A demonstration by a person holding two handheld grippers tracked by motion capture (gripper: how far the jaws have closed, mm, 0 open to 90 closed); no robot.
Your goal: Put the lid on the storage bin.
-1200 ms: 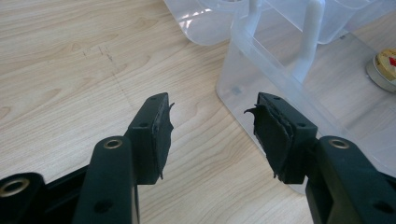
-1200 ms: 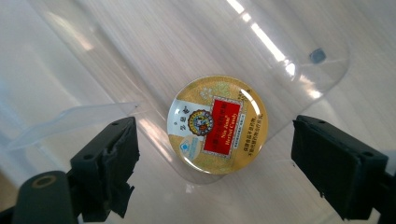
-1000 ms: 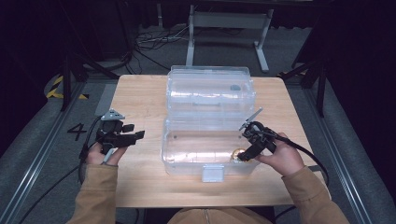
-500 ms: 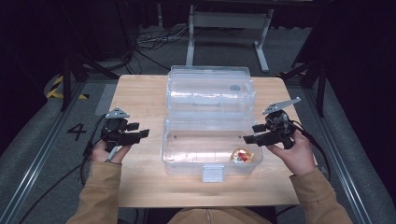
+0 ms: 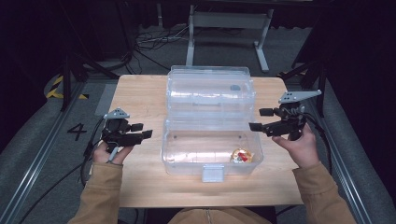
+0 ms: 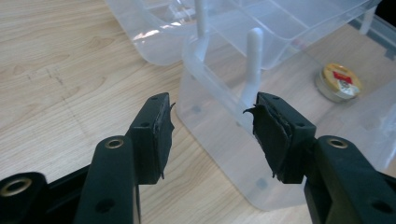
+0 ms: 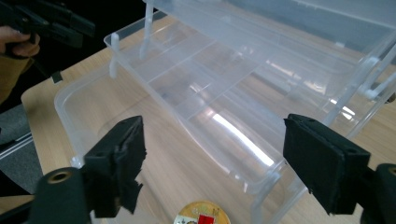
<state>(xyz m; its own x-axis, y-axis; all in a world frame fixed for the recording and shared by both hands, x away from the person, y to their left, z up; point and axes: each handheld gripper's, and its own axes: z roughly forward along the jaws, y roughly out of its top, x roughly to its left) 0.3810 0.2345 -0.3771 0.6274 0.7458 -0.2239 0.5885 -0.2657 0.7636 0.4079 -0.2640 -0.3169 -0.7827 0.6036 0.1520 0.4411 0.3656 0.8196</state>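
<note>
A clear plastic box (image 5: 211, 169) stands open on the wooden table, its lid and tray (image 5: 210, 88) raised behind it. A small round tin (image 5: 241, 156) with a gold top and red label lies in the box's front right corner; it also shows in the left gripper view (image 6: 342, 80) and the right gripper view (image 7: 201, 214). My left gripper (image 5: 145, 130) is open just left of the box wall (image 6: 219, 135), with nothing between its jaws (image 6: 210, 116). My right gripper (image 5: 256, 119) hovers at the box's right side; its jaws have just been opening and are empty (image 7: 212, 140).
The table (image 5: 140, 98) has bare wood on either side of the box and along its front edge. A metal stand (image 5: 224, 23) and cables lie on the floor beyond the far edge. Grey rails run along both sides.
My right gripper has lifted out of the box's front right corner and moved up and to the right. The tin stays in the box. The left gripper has kept still.
</note>
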